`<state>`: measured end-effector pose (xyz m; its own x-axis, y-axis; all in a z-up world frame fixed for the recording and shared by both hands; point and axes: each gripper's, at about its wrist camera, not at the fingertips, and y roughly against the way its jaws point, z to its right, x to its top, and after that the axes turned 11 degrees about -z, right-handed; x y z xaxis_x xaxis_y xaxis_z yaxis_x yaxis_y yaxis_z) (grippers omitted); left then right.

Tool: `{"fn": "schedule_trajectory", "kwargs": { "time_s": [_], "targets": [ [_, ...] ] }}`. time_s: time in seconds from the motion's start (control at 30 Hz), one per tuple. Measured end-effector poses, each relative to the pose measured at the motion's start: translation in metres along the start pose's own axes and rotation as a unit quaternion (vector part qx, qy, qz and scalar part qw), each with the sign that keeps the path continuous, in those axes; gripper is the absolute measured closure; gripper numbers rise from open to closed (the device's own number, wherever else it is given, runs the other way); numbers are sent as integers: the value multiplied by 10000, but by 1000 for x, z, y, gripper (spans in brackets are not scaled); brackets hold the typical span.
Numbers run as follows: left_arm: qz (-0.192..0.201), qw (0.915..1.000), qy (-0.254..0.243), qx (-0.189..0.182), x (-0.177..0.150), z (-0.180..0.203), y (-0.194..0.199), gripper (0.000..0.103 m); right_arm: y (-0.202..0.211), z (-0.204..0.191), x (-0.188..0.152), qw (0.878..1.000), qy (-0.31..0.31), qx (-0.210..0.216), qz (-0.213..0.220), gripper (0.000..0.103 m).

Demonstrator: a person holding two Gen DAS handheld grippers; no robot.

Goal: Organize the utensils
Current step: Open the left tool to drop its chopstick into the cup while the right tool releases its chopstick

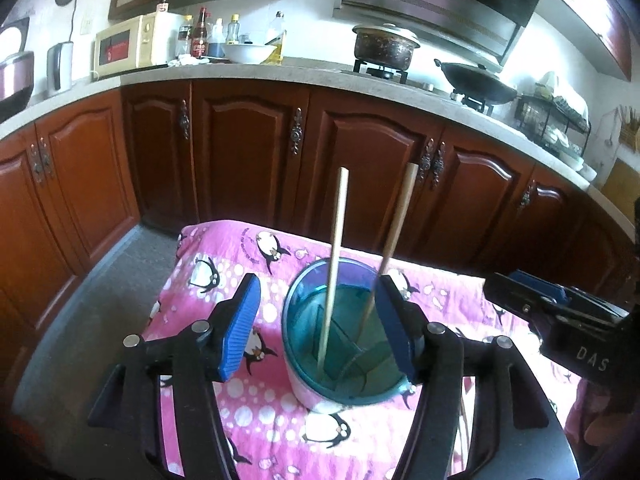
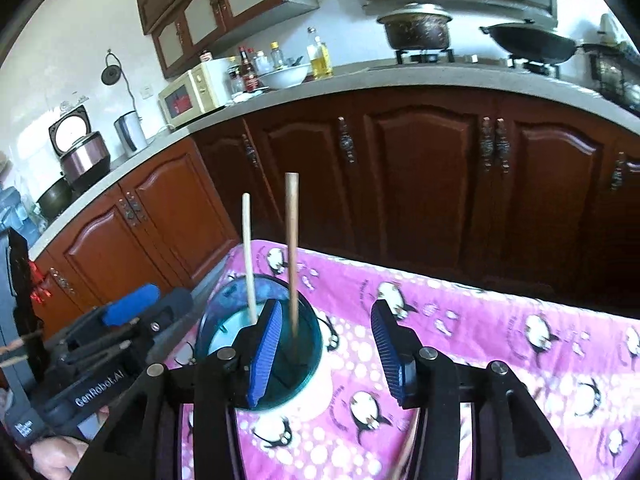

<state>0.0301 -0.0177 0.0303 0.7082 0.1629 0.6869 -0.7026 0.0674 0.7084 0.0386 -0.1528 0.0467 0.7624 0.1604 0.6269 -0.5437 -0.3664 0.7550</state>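
A teal see-through utensil holder (image 1: 340, 344) with a white base stands on the pink penguin cloth (image 1: 248, 404). Two wooden chopsticks stand upright in it, a pale one (image 1: 336, 256) and a browner one (image 1: 396, 232). My left gripper (image 1: 318, 324) is open, its blue pads either side of the holder's near rim and touching neither stick. In the right wrist view the holder (image 2: 306, 344) and both chopsticks (image 2: 292, 248) sit at the left. My right gripper (image 2: 326, 348) is open just right of them, its left pad in front of the holder, nothing between the pads.
Dark wooden cabinets (image 1: 248, 152) run under a grey counter (image 1: 280, 70) behind the table. On the counter are a microwave (image 1: 128, 46), bottles, a pot (image 1: 384, 46) and a wok (image 1: 476, 80). Grey floor (image 1: 80, 320) lies left of the table. Each gripper shows at the edge of the other's view.
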Motion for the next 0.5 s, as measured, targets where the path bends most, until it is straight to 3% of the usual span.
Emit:
{"fn": "schedule_trajectory", "kwargs": {
  "time_s": [0.13,0.37,0.5],
  "targets": [
    [12,9999,-99,-61,-6,15,8,41,22,13,-17,9992,-242,-298,128,42],
    [-77,9988,-433,-221,-21,53,13,40,55,32,-46,9966,-375,-714,193,41],
    [-103,9977,-604,-287,-26,72,16,36,72,45,-58,9945,-511,-887,221,35]
  ]
}}
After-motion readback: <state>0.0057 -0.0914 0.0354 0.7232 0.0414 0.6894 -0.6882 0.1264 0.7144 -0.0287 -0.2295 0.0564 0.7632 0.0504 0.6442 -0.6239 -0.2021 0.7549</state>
